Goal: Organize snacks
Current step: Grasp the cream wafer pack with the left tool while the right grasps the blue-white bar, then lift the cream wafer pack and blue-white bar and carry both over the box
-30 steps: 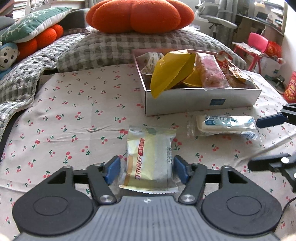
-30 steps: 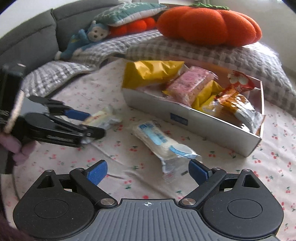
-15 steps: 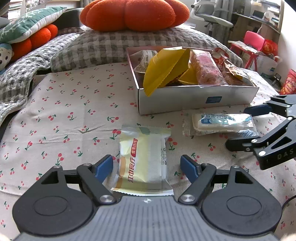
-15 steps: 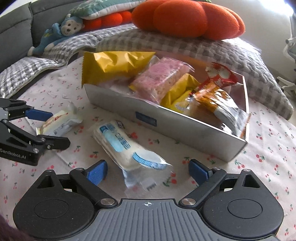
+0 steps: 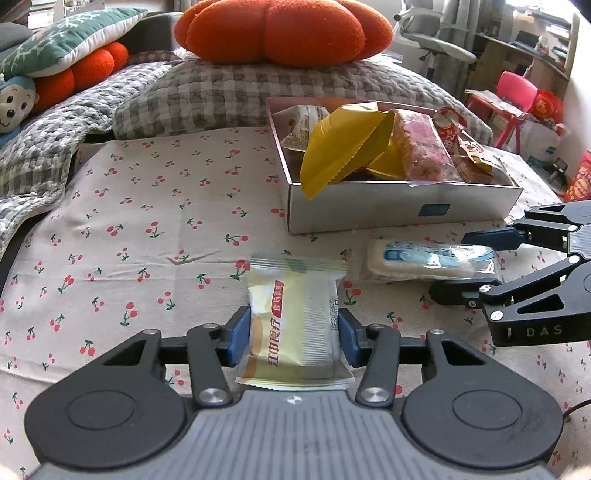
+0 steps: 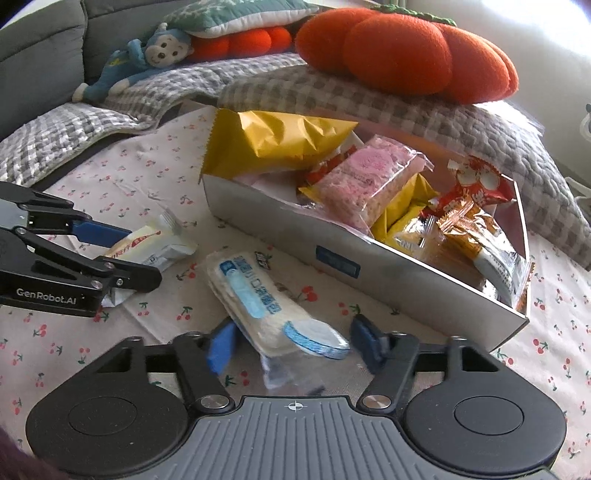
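Note:
A pale yellow snack packet [image 5: 295,317] lies on the cherry-print cloth, and my left gripper [image 5: 293,338] is shut on its sides. It also shows in the right wrist view [image 6: 147,243], between the left gripper's fingers [image 6: 99,230]. A white and blue snack packet [image 6: 266,295] lies between the fingers of my right gripper [image 6: 295,345], which is narrowed around it with gaps still showing. That packet also shows in the left wrist view [image 5: 428,258], with the right gripper [image 5: 465,264] around its end. A white box [image 5: 402,210] holds several snacks.
The box [image 6: 369,266] stands just behind both packets. A checked blanket [image 5: 229,92], an orange pumpkin cushion [image 5: 284,29] and a plush monkey [image 6: 140,62] lie behind it. A pink chair [image 5: 513,96] and desk stand at far right.
My left gripper has closed on the yellow packet. My right gripper has moved forward over the white and blue packet and its fingers have narrowed around it.

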